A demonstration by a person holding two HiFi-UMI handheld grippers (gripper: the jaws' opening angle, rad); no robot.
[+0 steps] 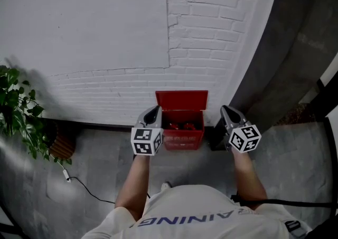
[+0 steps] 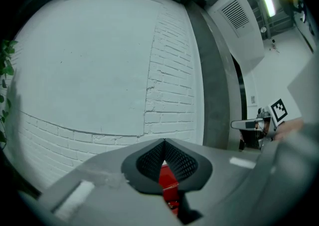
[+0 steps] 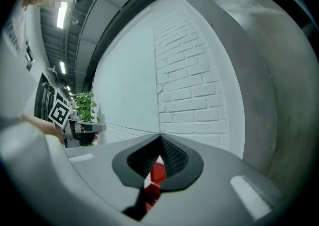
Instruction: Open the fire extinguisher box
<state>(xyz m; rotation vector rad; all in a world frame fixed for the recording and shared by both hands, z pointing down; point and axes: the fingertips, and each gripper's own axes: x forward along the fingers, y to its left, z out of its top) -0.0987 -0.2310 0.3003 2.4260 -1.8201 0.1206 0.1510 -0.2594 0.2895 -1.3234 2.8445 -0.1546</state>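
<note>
Nearest me, at the bottom of the frame, is the person's white shirt [image 1: 200, 211], with both forearms reaching forward. The left gripper [image 1: 155, 110] sits centre-left, jaws pressed together with nothing between them. The right gripper [image 1: 227, 110] is centre-right, jaws closed too, nothing in them. Between the two, the red fire extinguisher box [image 1: 183, 139] stands on the grey floor [image 1: 105, 169]. Its lid [image 1: 181, 100] is up, leaning back on the white brick wall [image 1: 211, 32]. There are red shapes inside, too small to name. A black cable [image 1: 87, 190] trails across the lower left, a potted plant [image 1: 18, 108] sits at the left edge, and a grey column [image 1: 285, 58] rises at upper right.
</note>
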